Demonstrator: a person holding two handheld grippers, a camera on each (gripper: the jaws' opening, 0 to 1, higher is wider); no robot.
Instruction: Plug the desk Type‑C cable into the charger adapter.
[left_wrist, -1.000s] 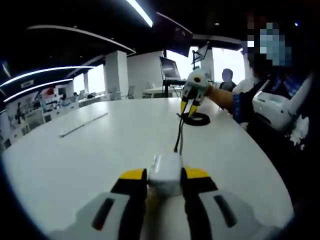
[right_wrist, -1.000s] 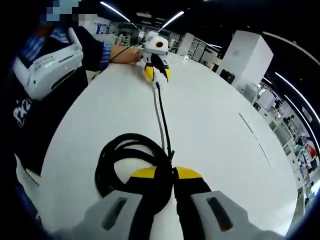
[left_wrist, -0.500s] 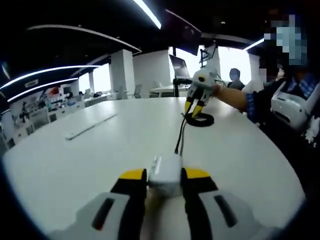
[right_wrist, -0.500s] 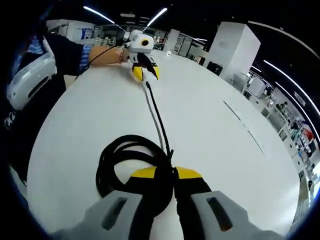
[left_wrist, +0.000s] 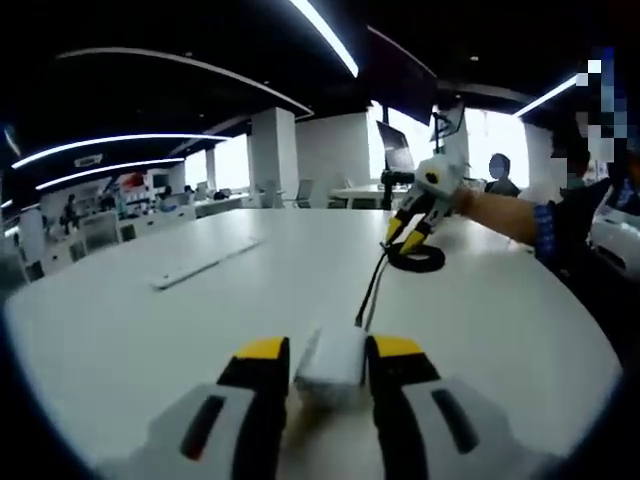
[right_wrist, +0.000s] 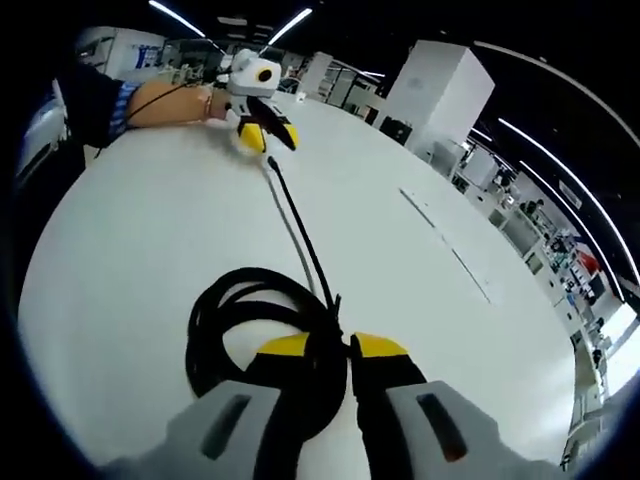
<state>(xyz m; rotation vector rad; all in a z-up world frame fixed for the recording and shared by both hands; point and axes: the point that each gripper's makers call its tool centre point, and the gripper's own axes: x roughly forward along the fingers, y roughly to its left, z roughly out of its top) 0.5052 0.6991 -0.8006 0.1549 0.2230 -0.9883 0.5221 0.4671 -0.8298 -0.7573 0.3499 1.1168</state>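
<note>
In the left gripper view we see our left tongs (left_wrist: 328, 358) closed on the white charger adapter (left_wrist: 331, 356), which sits squeezed between the two yellow-tipped jaws just above the white bench (left_wrist: 150, 330). A dark Type-C cable (left_wrist: 372, 290) runs from the far end of the adapter across the bench toward a black coil (left_wrist: 417, 258) lying farther off. Over that coil we find the right tongs (left_wrist: 411, 233), yellow tips pointing down onto it, held by a hand (left_wrist: 468, 200) with a blue checked cuff. A long flat white strip (left_wrist: 205, 263) lies well apart on the bench to the left.

In the right gripper view our right tongs (right_wrist: 338, 352) are pinched shut on the cable's coiled loops (right_wrist: 243, 325), the black bundle resting on the bench (right_wrist: 120, 250) just left of the jaws. From the coil the cable (right_wrist: 295, 225) stretches straight away to the left tongs (right_wrist: 262, 135) at the far side, where the adapter is too small to make out. We cannot tell from either view whether the plug is fully seated.
</note>
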